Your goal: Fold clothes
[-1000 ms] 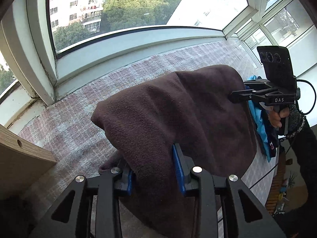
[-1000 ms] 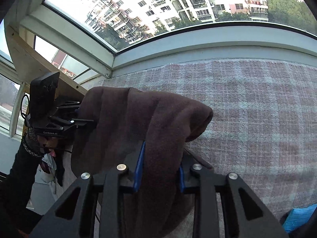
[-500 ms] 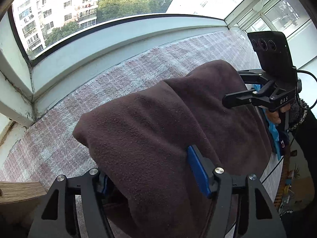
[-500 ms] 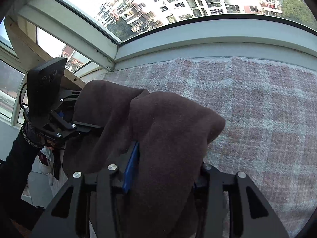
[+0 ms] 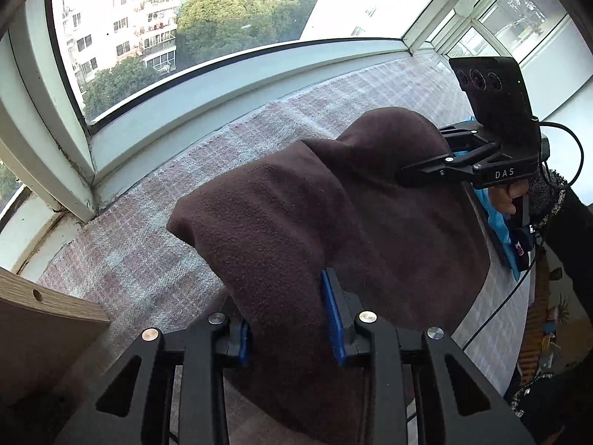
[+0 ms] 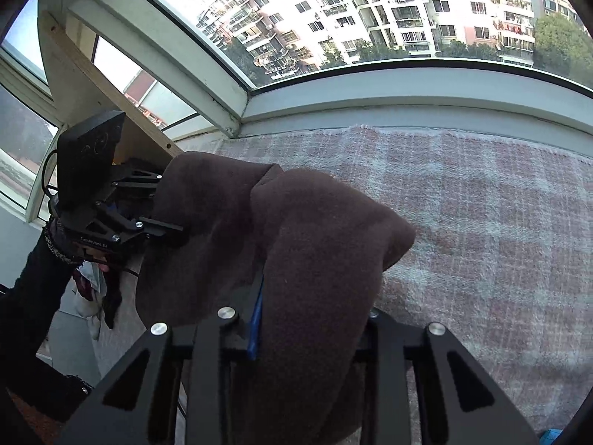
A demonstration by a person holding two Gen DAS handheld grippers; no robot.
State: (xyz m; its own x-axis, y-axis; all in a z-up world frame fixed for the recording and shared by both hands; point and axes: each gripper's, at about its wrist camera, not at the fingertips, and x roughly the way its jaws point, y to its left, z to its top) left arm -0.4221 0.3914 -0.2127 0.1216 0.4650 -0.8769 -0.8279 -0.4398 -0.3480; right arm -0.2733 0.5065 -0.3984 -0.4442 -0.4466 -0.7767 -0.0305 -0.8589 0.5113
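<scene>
One brown cloth (image 5: pixel 333 222) over one checked blanket (image 5: pixel 155 252), two grippers (image 5: pixel 289 333) (image 6: pixel 311 326), one blue thing (image 5: pixel 498 222) beside the cloth.

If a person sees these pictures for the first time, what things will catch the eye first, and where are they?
First the dark brown fleece garment, bunched in the middle and held up over the pink checked blanket, with the left gripper and the right gripper each clamped on it. Next, the big curved window behind, showing apartment blocks and trees.
</scene>
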